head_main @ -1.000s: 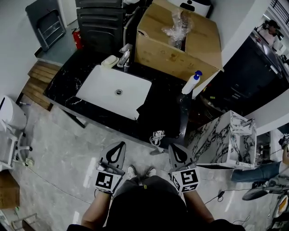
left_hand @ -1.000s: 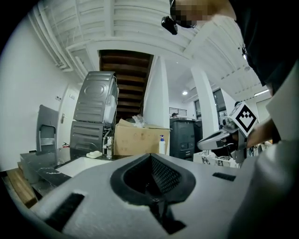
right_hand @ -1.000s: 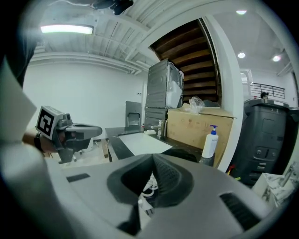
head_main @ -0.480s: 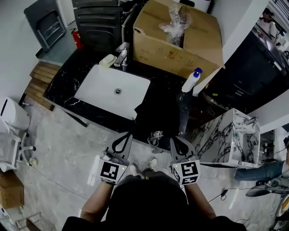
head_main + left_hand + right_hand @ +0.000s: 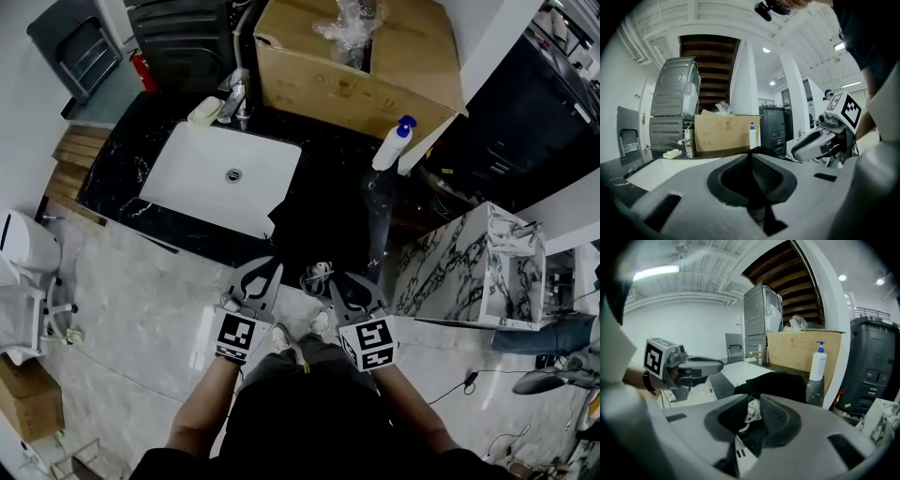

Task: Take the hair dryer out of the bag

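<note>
At the bottom centre of the head view, both tools had moved forward from a second before and reached the near edge of the table (image 5: 120,180). The left tool (image 5: 272,266) had its jaws together, with nothing between them. The right tool (image 5: 334,279), shut earlier, was opening its jaws. A white cord (image 5: 317,278) showed in the gap, but contact could not be told. Just beyond, the black bag (image 5: 323,211) lay at centre frame, right of the sink (image 5: 220,178). The hair dryer itself was not visible. A cardboard box (image 5: 356,84) stood at the top.
</note>
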### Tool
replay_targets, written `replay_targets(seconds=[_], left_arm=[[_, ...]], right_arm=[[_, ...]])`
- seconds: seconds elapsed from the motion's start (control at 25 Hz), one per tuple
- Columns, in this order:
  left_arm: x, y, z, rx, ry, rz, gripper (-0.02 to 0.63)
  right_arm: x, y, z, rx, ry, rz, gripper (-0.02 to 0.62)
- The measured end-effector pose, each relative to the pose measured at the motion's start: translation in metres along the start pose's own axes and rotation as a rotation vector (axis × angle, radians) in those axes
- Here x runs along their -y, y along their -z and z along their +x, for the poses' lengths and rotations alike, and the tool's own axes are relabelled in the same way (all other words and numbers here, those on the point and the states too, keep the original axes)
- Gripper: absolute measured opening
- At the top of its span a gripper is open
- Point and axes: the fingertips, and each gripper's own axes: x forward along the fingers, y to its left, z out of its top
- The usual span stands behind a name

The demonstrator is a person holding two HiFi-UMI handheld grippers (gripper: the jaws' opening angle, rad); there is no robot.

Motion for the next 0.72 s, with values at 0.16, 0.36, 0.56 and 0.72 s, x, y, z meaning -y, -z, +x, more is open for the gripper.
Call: replay_targets(seconds=[0.16,0.36,0.56,0.72], left_arm=[[0.013,0.025,0.024,-0.055,0.095,0.036,0.031],[0.03,0.064,0.049,-0.146,0.258,0.101,0.23],[0.043,0.09,0.064,-0.217,0.473,0.137,0.255],[0.045,0.085,0.069,-0.233,0.573,0.14,0.253]], right_arm=[[-0.006,0.016,0.016,-0.054,-0.036,0.057,0.113],[-0.013,0.03,0.033,-0.11,-0.066,0.1,0.247],[-0.025,0.031,0.043,-0.135,-0.097,0.036,0.29],[-0.025,0.037,0.051,-0.173,-0.104,0.003,0.293]])
